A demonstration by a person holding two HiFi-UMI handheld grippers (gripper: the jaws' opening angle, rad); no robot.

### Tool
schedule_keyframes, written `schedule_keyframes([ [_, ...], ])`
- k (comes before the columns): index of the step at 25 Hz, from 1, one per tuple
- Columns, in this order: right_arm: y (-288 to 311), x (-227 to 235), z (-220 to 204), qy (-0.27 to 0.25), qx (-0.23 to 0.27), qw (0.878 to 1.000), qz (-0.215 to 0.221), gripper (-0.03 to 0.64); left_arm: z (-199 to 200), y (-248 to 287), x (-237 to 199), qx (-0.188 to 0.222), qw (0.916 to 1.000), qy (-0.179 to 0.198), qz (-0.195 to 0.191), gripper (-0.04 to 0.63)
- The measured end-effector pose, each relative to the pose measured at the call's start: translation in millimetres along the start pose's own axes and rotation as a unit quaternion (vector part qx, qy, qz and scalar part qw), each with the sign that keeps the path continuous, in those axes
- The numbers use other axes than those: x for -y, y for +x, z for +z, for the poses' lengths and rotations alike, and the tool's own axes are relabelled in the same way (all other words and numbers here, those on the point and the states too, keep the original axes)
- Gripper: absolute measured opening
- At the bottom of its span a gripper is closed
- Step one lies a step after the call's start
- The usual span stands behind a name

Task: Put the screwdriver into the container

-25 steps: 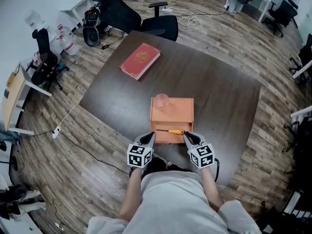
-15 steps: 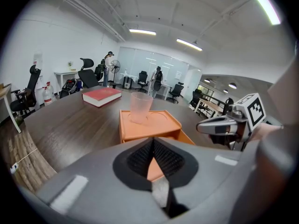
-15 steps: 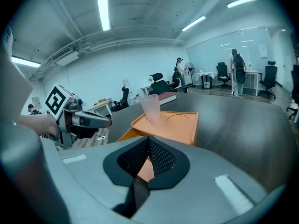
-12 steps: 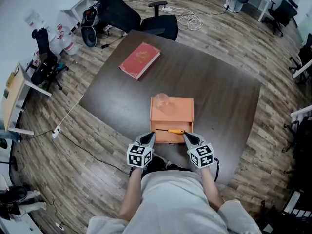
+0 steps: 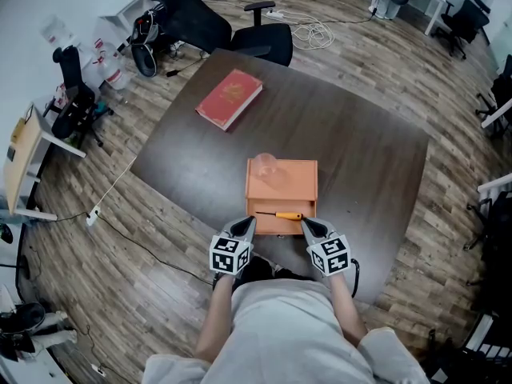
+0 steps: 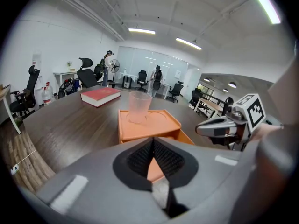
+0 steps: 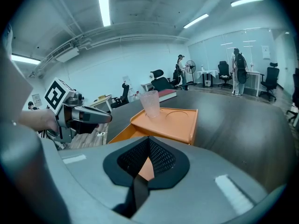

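Screwdriver lies crosswise on the low front part of the orange container, right by the near edge of the desk, yellow handle to the right, thin dark shaft to the left. From the head view that front part looks like a pulled-out drawer, so the tool may already be inside, though I can't be sure from this height. Left gripper sits just beside the shaft end and right gripper just beside the handle end, one either side, neither seeming to touch it. Now the jaws: in the left gripper view the two black pads meet at the tip with nothing pinched, only orange showing through the gap below. Same story in the right gripper view, pressed together and empty. A clear cup stands upright on the container's top, on the side toward the far edge of the desk. A red book lies well apart, out toward the far left edge.

On handling: I judge it a light, rigid little tool. The round shaft is thin and smooth, so likely to roll or slip, while the thicker handle should give more bite. My pick is the handle, taken across its middle by the right gripper, jaws spread first and set square to it, staying low and clear of the cup
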State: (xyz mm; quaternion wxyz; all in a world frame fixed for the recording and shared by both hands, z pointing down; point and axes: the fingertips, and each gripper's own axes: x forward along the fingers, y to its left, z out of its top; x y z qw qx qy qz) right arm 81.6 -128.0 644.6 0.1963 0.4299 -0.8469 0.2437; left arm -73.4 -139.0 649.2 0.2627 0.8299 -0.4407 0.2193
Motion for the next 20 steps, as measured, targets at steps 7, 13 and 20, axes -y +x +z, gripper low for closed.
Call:
schedule_keyframes([
  [7,4.9,-1.9,-1.5,-0.003,-0.008,1.0,0.01,0.002,0.4,1.3,0.9,-0.003,1.0,0.001,0.001,0.052],
  [13,4.6,-3.8,-3.7,-0.006,-0.013,1.0,0.014,0.002,-0.3,-0.1,2.8,-0.004,1.0,0.001,0.003,0.052],
  [20,9.5,-7.6,-7.1,-0.002,-0.017,1.0,0.023,0.002,-5.6,1.4,0.5,-0.006,1.0,-0.003,0.004,0.052],
])
